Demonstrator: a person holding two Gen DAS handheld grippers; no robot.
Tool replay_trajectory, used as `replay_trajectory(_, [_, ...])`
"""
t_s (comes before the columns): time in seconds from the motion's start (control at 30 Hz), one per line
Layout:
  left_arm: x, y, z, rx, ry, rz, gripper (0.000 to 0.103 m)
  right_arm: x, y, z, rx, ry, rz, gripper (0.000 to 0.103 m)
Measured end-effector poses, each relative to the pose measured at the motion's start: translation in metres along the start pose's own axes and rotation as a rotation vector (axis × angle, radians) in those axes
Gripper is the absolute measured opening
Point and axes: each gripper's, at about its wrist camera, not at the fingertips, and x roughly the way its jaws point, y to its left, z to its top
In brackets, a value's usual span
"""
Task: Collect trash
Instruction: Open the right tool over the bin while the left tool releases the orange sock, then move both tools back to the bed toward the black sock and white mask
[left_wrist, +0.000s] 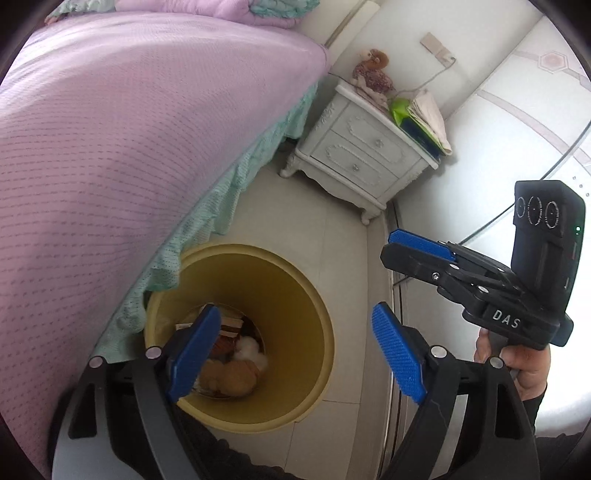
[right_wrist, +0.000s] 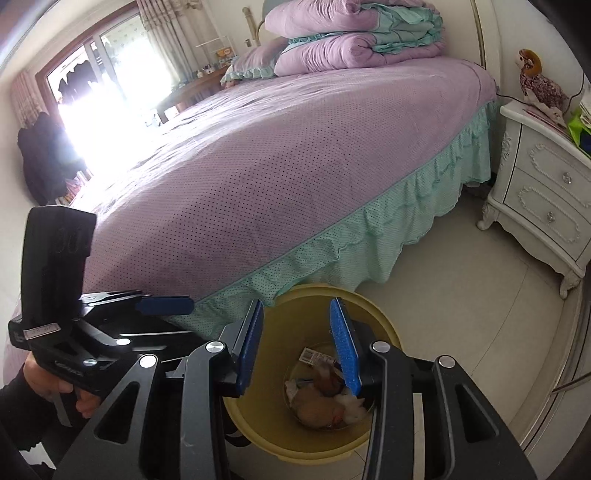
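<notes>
Here the left gripper (left_wrist: 299, 354) stands with its blue pads (left_wrist: 397, 356) spread wide, nothing between them and nothing touched. Directly below the gap, a little toward the left-hand pad, opens the yellow bin (left_wrist: 295, 295), and at its bottom lies the trash (left_wrist: 232, 365): tan crumpled lumps, a white wad, and scraps of printed wrapper.

The right gripper (right_wrist: 301, 347) has its jaws only partly apart, a narrow gap with no object pinched in it. Through that gap, below and past the fingertips, the same bin shows, and its litter sits just under the right-hand pad (right_wrist: 345, 347).

Each gripper appears in the other's view: the right one off to the right of the left fingers, held by a hand (left_wrist: 524, 365) in a dark sleeve, the left one off to the left of the right fingers.

Beyond the left fingers the bin stands against the teal frill of the purple bed (right_wrist: 277, 166). Further out, past the fingertips, a white nightstand (left_wrist: 365, 155) carries a stuffed toy (left_wrist: 373, 72) and some papers.
</notes>
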Motion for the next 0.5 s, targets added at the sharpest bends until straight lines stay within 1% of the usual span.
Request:
replay_trajectory(0.1, [-0.018, -0.001, -0.001, 0.003, -0.046, 0.014, 0.084, -0.002, 0.011, 0.002, -0.021, -0.015, 0.019, 0.041])
replay_trajectory(0.13, [-0.023, -0.001, -0.001, 0.004, -0.063, 0.018, 0.084, -0.001, 0.014, 0.004, -0.029, -0.021, 0.024, 0.044])
replay_trajectory(0.3, [-0.07, 0.001, -0.003, -0.004, -0.172, 0.047, 0.086, -0.001, 0.042, 0.019, -0.061, -0.045, 0.092, 0.052])
replay_trajectory(0.37, [-0.093, 0.004, -0.004, -0.012, -0.22, 0.076, 0.089, -0.001, 0.058, 0.027, -0.084, -0.06, 0.123, 0.057])
replay_trajectory(0.47, [-0.128, 0.015, -0.008, -0.06, -0.286, 0.121, 0.093, -0.002, 0.086, 0.039, -0.118, -0.092, 0.167, 0.07])
replay_trajectory(0.5, [-0.14, 0.019, -0.011, -0.08, -0.309, 0.135, 0.096, -0.001, 0.094, 0.043, -0.127, -0.099, 0.185, 0.075])
